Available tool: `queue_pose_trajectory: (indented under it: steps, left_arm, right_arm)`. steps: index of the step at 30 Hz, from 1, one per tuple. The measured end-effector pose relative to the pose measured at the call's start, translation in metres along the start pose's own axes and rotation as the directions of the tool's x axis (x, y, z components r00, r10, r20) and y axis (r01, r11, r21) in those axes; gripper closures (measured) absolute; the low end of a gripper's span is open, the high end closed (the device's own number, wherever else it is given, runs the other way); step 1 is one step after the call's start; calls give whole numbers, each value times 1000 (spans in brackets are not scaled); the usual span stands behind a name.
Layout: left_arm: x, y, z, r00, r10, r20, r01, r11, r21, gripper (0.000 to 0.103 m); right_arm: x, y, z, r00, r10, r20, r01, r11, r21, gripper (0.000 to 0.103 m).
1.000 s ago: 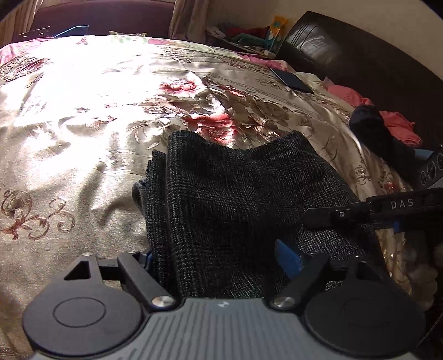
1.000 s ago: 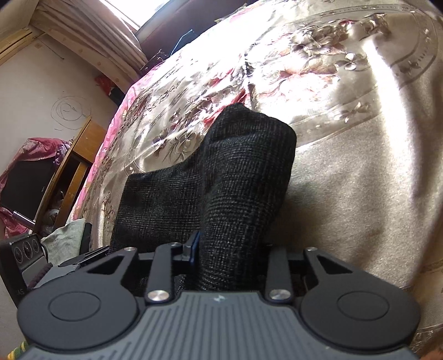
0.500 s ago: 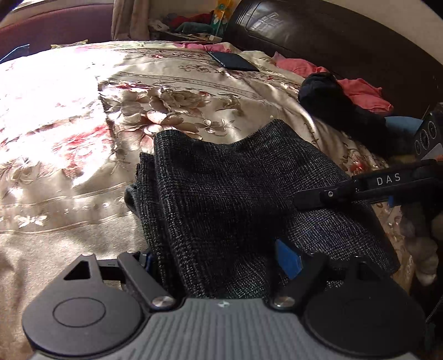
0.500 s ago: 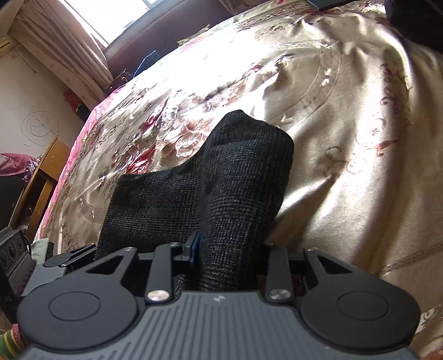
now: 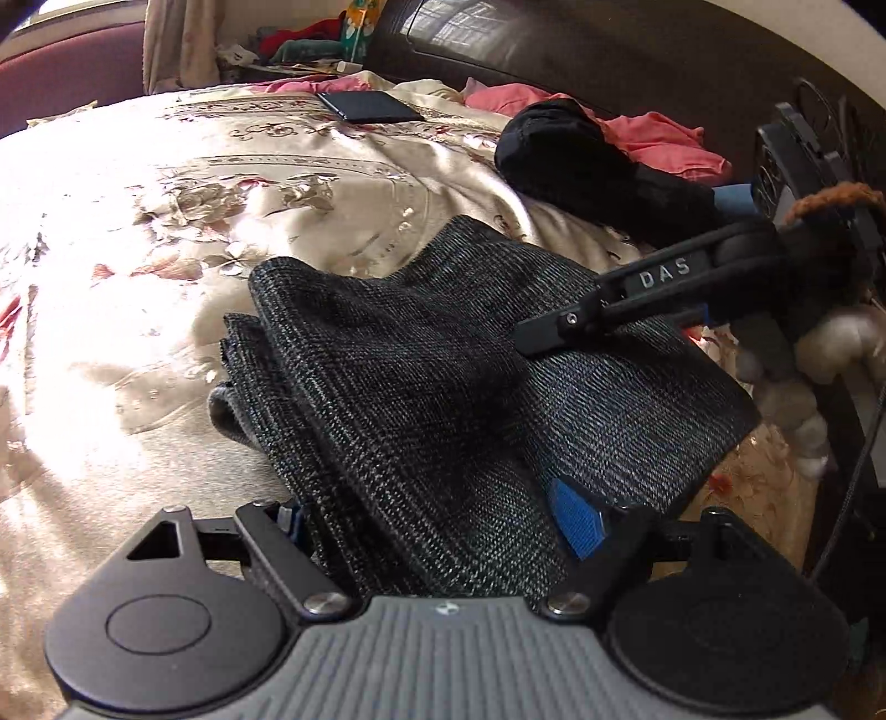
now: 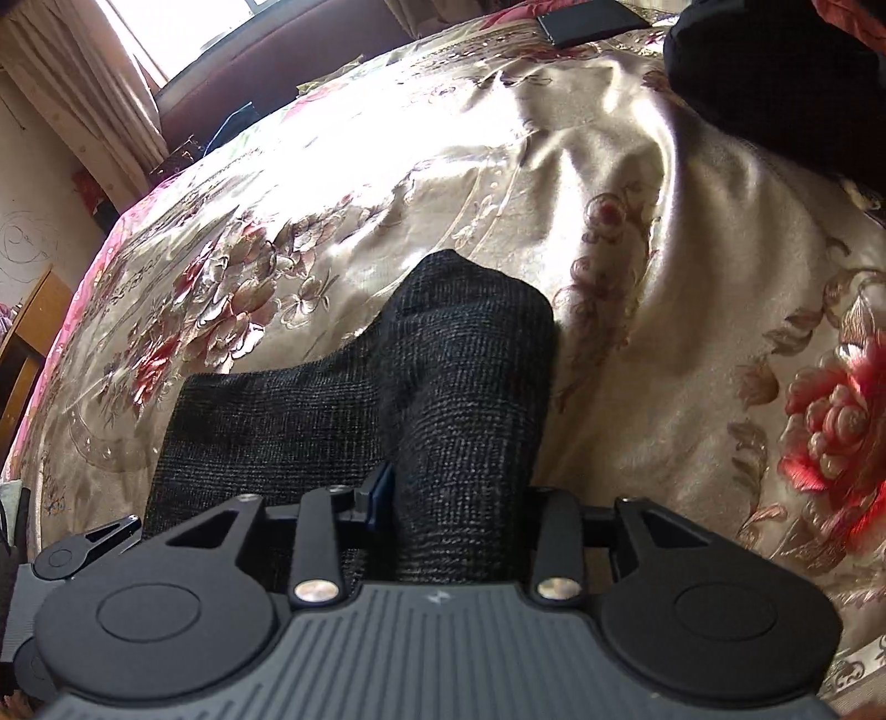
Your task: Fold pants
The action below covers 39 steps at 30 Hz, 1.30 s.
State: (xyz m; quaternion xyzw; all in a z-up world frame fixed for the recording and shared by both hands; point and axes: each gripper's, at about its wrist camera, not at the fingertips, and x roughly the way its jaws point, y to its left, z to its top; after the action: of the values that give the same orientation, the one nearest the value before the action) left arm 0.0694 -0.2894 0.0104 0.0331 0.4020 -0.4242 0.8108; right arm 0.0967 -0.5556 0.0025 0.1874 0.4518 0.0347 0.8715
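While the folded pants [image 5: 443,399] hang bunched over the bedspread [image 5: 166,232], the left gripper [image 5: 437,515] clamps them wide; the right gripper [image 6: 454,498], entering at three o'clock, grips narrowly, jaws just loosening.

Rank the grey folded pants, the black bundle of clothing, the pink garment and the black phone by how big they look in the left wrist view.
1. folded pants, though nearest the camera
2. black bundle
3. pink garment, partly hidden, so unsure
4. phone, farthest away

A home bedroom: floral bedspread [image 5: 277,221], dark headboard [image 5: 554,50], curtains [image 6: 99,99].
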Motion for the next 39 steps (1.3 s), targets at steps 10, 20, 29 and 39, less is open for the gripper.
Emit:
queue_pose_trajectory:
  steps: [10, 20, 29, 39]
  left_arm:
    - [-9, -1, -8, 1000, -27, 4, 27, 999, -46, 9]
    - [-60, -14, 12, 955, 129, 267, -142, 989, 30, 10]
    - [0, -8, 19, 946, 272, 178, -274, 962, -14, 9]
    - [-14, -13, -6, 940, 286, 184, -294, 956, 20, 7]
  right_arm:
    - [-5, -13, 10, 1000, -18, -1, 18, 998, -58, 56]
    - [-67, 9, 7, 942, -128, 311, 158, 985, -74, 58]
    - [2, 10, -9, 964, -145, 222, 162, 985, -63, 69]
    - [-51, 32, -50, 957, -114, 267, 147, 983, -108, 67]
